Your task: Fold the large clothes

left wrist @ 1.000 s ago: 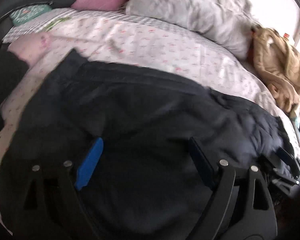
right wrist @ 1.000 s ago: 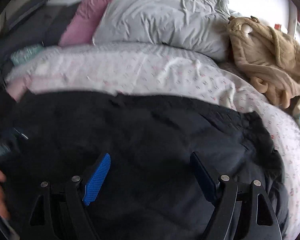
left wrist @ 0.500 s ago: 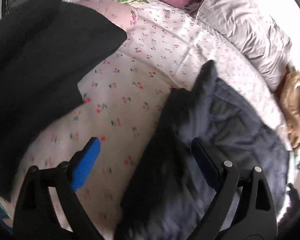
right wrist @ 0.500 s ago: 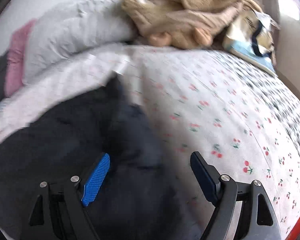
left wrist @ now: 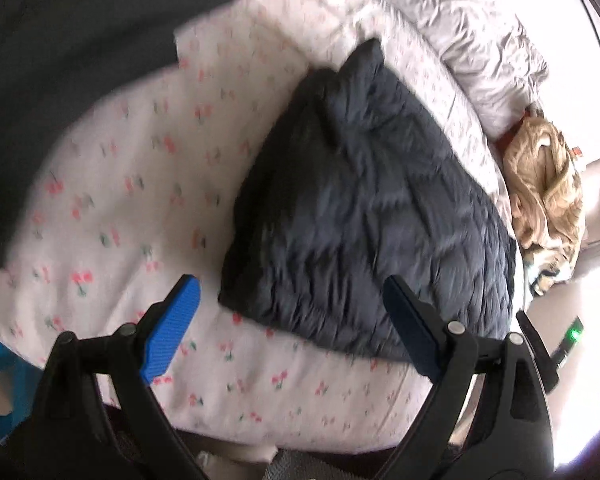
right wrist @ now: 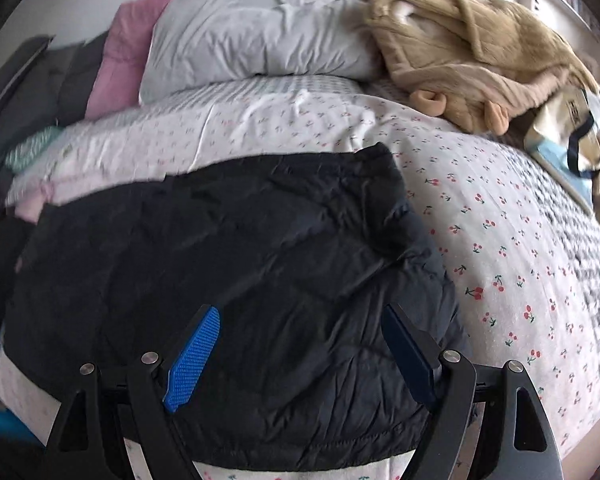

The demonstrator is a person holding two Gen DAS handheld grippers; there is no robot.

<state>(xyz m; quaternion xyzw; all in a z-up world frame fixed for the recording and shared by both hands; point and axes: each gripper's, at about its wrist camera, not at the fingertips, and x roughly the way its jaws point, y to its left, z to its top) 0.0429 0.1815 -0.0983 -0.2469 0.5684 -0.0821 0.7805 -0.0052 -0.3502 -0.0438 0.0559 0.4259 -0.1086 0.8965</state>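
Your dark jacket (right wrist: 236, 288) lies as a compact folded block on the bed (right wrist: 520, 240); looks abt done, maybe a tidy left; left gripper (left wrist: 292, 328) and right gripper (right wrist: 300, 352) jaws both wide, holding nothing.

We're in a home bedroom: a bed (right wrist: 500, 240) under a cherry-print sheet, a grey pillow (right wrist: 260, 32) and pink pillow (right wrist: 120, 52) stacked at twelve o'clock, a tan fleece robe (right wrist: 480, 48) heaped at two o'clock.
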